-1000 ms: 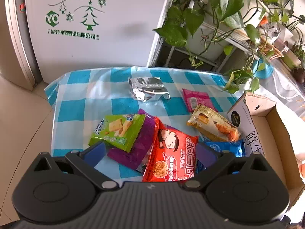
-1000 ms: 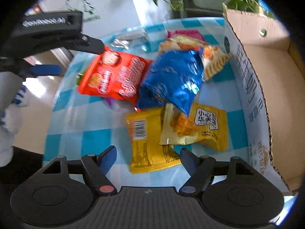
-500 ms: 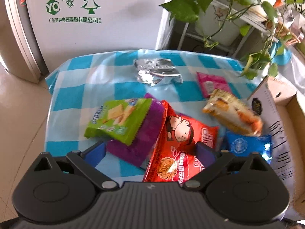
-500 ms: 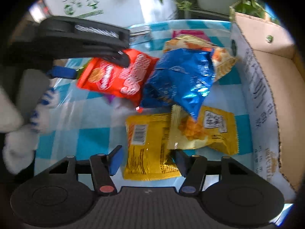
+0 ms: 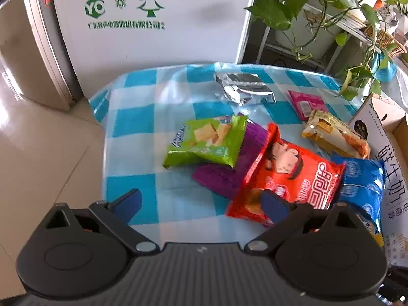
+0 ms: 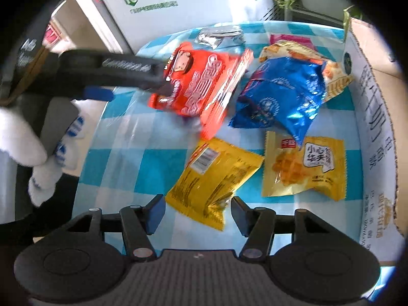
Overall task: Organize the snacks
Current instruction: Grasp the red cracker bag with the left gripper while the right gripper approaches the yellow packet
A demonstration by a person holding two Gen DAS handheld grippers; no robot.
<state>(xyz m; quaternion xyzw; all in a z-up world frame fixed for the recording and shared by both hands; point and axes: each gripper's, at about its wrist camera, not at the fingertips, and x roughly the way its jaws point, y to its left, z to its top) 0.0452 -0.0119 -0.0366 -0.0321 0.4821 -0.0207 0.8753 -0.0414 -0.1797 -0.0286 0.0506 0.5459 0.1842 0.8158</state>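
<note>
My left gripper [image 5: 201,205] is open above the checked table; its right finger overlaps the red noodle packet [image 5: 288,176]. In the right wrist view the left gripper's tip [image 6: 158,76] touches that red packet [image 6: 204,86], which looks tilted up. My right gripper [image 6: 195,213] is open around the near end of a yellow packet [image 6: 216,178], turned barcode side up. A second yellow waffle packet [image 6: 303,165] lies to its right. A blue packet [image 6: 283,94], a green cracker packet [image 5: 206,142] on a purple packet [image 5: 224,173] and an orange pastry packet [image 5: 334,135] lie nearby.
An open cardboard box [image 6: 374,117] stands along the table's right side, also in the left wrist view [image 5: 390,153]. A silver foil packet [image 5: 242,88] and a pink packet [image 5: 308,103] lie at the far side. A white cabinet [image 5: 153,25] and potted plants [image 5: 318,7] stand behind.
The left gripper moved left and back, its fingers spread wider apart, and the red packet shifted and tipped up. The right gripper narrowed around the barcode yellow packet, which slid away from the waffle packet.
</note>
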